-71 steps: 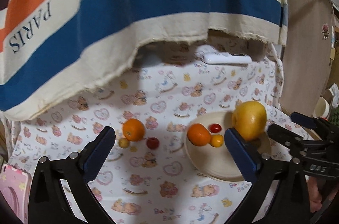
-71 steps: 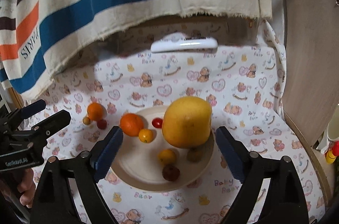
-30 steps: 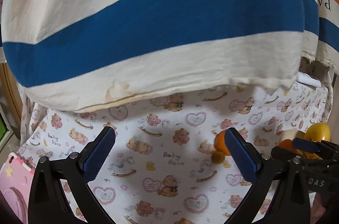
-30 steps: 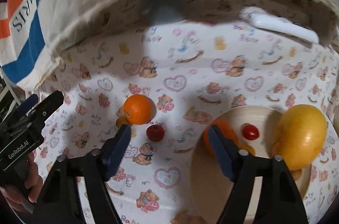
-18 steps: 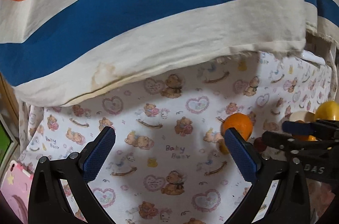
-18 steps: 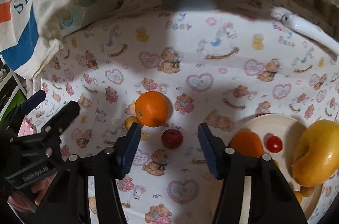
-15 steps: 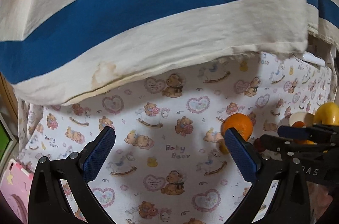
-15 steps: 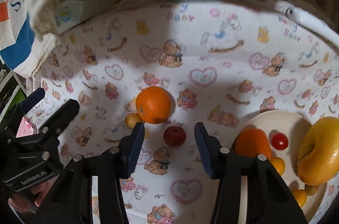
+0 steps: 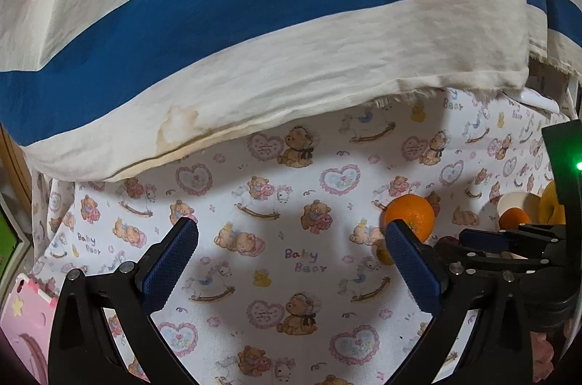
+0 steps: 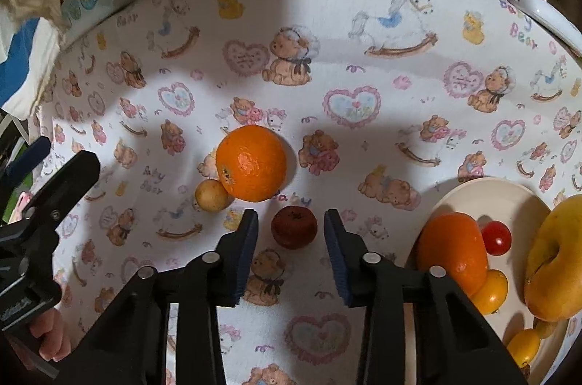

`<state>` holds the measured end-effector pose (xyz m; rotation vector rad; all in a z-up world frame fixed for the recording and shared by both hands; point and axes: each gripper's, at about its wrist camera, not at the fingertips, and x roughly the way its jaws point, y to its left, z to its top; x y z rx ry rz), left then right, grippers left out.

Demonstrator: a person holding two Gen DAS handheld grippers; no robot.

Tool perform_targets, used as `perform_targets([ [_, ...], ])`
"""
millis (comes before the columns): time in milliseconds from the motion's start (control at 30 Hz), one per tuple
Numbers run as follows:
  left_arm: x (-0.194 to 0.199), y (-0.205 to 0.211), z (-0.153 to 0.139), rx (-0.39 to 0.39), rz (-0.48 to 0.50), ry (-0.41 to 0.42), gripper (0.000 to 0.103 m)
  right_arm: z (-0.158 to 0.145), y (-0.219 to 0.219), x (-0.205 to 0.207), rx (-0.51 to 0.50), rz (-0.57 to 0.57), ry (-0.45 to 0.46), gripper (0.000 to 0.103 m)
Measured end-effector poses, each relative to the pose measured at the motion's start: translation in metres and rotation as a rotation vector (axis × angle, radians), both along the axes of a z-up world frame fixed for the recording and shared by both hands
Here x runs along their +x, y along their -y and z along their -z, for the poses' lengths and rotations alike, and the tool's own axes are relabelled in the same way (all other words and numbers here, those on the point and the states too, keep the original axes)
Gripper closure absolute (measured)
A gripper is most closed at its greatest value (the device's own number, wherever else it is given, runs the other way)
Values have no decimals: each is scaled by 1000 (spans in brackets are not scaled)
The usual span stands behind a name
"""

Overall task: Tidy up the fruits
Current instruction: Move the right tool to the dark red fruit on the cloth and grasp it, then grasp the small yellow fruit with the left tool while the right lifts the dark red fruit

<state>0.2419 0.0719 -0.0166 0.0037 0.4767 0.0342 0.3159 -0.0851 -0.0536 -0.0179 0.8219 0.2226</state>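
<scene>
Right wrist view is showing the right gripper (image 10: 290, 227) closing around a dark red fruit (image 10: 294, 227), pads not yet touching, an orange (image 10: 251, 162) sitting at eleven o'clock.

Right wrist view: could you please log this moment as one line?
right tool closing around dark red fruit | pads not touching | left tool open, empty

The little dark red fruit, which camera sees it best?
The right wrist view: the dark red fruit lies whole between the closing right gripper fingers. The left wrist view shows only a sliver behind that gripper.
</scene>
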Motion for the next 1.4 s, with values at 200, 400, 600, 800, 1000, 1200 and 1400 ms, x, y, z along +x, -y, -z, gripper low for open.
perform_targets([
  [200, 1, -3, 1, -12, -2, -7, 1, 4, -1, 1, 13, 0, -4, 74],
  [400, 3, -6, 2, -36, 12, -15, 1, -3, 20, -11, 65, 13, 38, 74],
  [600, 4, -1, 3, -17, 8, -38, 17, -16, 23, -28, 76, 25, 139, 74],
  [800, 28, 2, 16, -161, 84, -207, 62, -25, 40, -37, 92, 89, 185, 74],
  [1000, 45, 4, 25, -274, 153, -288, 74, -24, 51, -38, 115, 104, 173, 74],
  [1200, 55, 39, 24, -113, 257, -335, 76, -21, 52, -37, 125, 116, 161, 74],
  [1400, 65, 55, 30, -57, 310, -402, 76, -15, 55, -29, 157, 124, 117, 74],
])
